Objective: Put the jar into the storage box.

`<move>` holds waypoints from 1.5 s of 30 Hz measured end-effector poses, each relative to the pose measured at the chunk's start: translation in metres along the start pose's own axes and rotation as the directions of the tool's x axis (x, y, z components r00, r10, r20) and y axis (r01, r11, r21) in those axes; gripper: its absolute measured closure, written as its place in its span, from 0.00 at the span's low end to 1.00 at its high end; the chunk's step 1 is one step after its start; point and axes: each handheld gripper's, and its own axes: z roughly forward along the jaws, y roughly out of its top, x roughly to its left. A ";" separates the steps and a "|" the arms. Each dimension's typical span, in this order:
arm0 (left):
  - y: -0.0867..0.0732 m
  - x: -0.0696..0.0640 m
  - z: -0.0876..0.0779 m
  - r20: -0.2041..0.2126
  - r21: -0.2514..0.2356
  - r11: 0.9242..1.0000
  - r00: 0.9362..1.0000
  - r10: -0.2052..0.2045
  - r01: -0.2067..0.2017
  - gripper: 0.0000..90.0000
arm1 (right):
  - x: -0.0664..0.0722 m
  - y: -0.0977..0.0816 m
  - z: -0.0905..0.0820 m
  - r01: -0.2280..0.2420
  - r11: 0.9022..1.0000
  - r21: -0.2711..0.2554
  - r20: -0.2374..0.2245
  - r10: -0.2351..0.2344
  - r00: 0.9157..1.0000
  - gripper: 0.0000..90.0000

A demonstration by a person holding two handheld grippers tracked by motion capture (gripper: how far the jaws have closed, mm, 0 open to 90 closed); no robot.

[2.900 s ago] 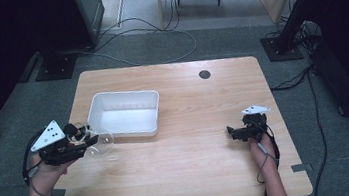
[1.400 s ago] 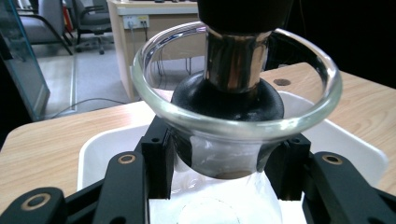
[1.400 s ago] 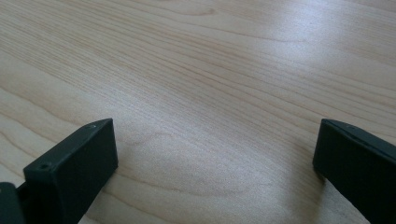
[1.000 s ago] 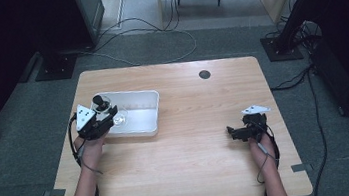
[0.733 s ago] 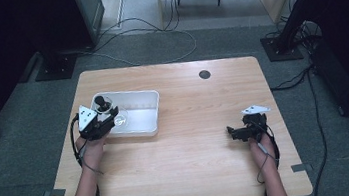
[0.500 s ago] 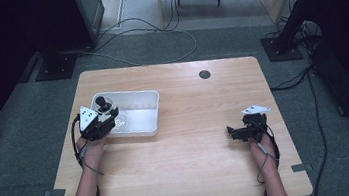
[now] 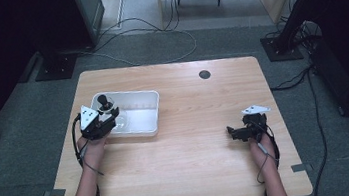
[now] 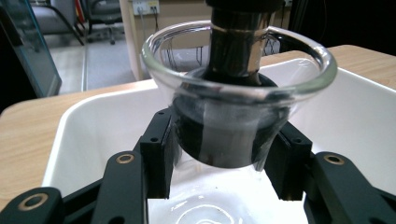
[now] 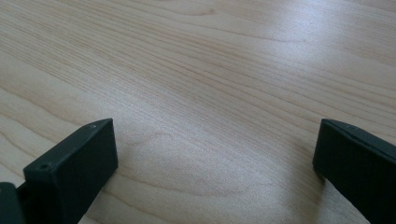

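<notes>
A pale wooden table [image 7: 188, 141] with fine straight grain and rounded corners stands on grey carpet [image 7: 19, 162]; the right gripper [image 7: 232, 132] rests low over its bare near-right part, black jaws spread wide with nothing between them; on the left side, the left gripper [image 8: 219, 163] is clamped on a clear glass cup [image 8: 238, 98], flared at its thick smooth rim, held over the white plastic bin [image 7: 151, 112], a shallow rectangular tub with rounded walls; a glossy dark cylinder with a metal band [image 8: 236, 51] stands inside the glass; beyond the table, black cables [image 7: 155, 40] loop across the floor between dark stand bases [image 7: 55, 69].
</notes>
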 end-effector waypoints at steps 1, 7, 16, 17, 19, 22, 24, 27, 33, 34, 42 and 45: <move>0.000 0.000 0.000 0.000 0.000 1.000 1.000 0.000 0.000 0.55 | 0.000 0.000 0.000 0.000 1.000 0.000 0.000 0.000 1.000 0.00; -0.001 0.001 0.001 0.008 0.002 1.000 1.000 -0.001 0.001 0.55 | 0.000 0.000 0.000 0.000 1.000 0.000 0.000 0.000 1.000 0.00; -0.001 0.001 0.001 0.014 0.017 1.000 1.000 0.002 -0.002 0.53 | 0.000 0.000 0.000 0.000 1.000 0.000 0.000 0.000 1.000 0.00; 0.000 0.002 0.000 0.015 0.025 1.000 1.000 0.004 -0.004 0.53 | 0.000 0.000 0.000 0.000 1.000 0.000 0.000 0.000 1.000 0.00; 0.000 0.002 -0.002 0.006 0.035 0.999 1.000 0.017 -0.017 0.46 | 0.000 0.000 0.000 0.000 1.000 0.000 0.000 0.000 1.000 0.00; 0.000 0.003 -0.002 0.008 0.035 0.999 1.000 0.016 -0.016 0.45 | 0.000 0.000 0.000 0.000 1.000 0.000 0.000 0.000 1.000 0.00; 0.001 0.004 -0.003 0.015 0.042 0.999 1.000 0.009 -0.009 0.45 | 0.000 0.000 0.000 0.000 1.000 0.000 0.000 0.000 1.000 0.00; 0.002 0.005 -0.005 0.021 0.056 0.998 1.000 0.012 -0.013 0.43 | 0.000 0.000 0.000 0.000 1.000 0.000 0.000 0.000 1.000 0.00; 0.005 0.004 -0.009 0.050 0.077 0.997 0.999 0.022 -0.026 0.34 | 0.000 0.000 0.000 0.000 1.000 0.000 0.000 0.000 1.000 0.00; 0.006 0.004 -0.009 0.056 0.090 0.995 0.998 0.024 -0.029 0.33 | 0.000 0.000 0.000 -0.001 1.000 0.000 0.000 0.001 1.000 0.00; 0.008 0.001 -0.010 0.069 0.137 0.989 0.996 0.051 -0.061 0.29 | 0.000 0.000 0.000 0.000 1.000 0.000 0.000 0.000 1.000 0.00; 0.009 0.001 -0.012 0.071 0.144 0.987 0.996 0.056 -0.066 0.29 | 0.000 0.000 0.000 0.000 1.000 0.000 0.000 0.000 1.000 0.00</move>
